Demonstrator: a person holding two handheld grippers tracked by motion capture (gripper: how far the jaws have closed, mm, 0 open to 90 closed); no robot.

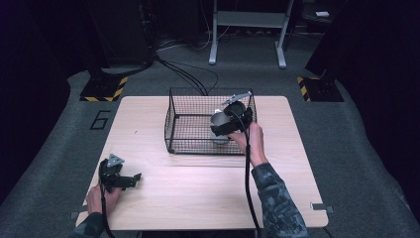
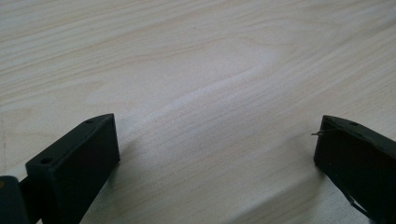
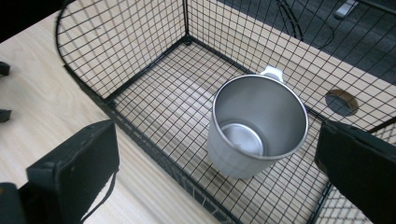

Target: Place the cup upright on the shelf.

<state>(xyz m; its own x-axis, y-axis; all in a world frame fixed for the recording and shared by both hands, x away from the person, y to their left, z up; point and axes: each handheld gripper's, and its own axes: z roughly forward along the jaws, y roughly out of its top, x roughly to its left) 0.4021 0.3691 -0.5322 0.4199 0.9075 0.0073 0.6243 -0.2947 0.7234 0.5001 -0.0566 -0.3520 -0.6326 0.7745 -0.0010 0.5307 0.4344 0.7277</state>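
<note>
In the high view the person's forearms come in from the bottom edge, and nearest of all is the left hand (image 1: pixel 101 198) at the near left corner of the table (image 1: pixel 198 198). It holds the left gripper (image 1: pixel 132 179) low over the wood, well apart from everything else. The left gripper view looks along its two black jaws, which stand wide apart with bare pale wood grain between them; the gripper is released and grasps nothing.

The right hand (image 1: pixel 252 141), in a camouflage-patterned sleeve (image 1: pixel 277 198), reaches forward to the basket (image 1: pixel 171 124), a black wire basket with a mesh floor and mesh walls that stands in the middle of the table toward its far side. The right gripper (image 1: pixel 225 124) hangs over the basket's near right part, with its cable (image 1: pixel 247 178) trailing back along the forearm.

In the right gripper view the jaws are spread wide, one low at the left over the basket's near rim, the other at the right edge. Between and beyond them stands the cup (image 3: pixel 257 126), a steel cup, upright on the basket's mesh floor near a side wall. Its mouth is open and its inside looks empty. A small pale handle (image 3: pixel 272 72) shows at its far rim. The jaws are apart from the cup; the right gripper is released too.
</note>
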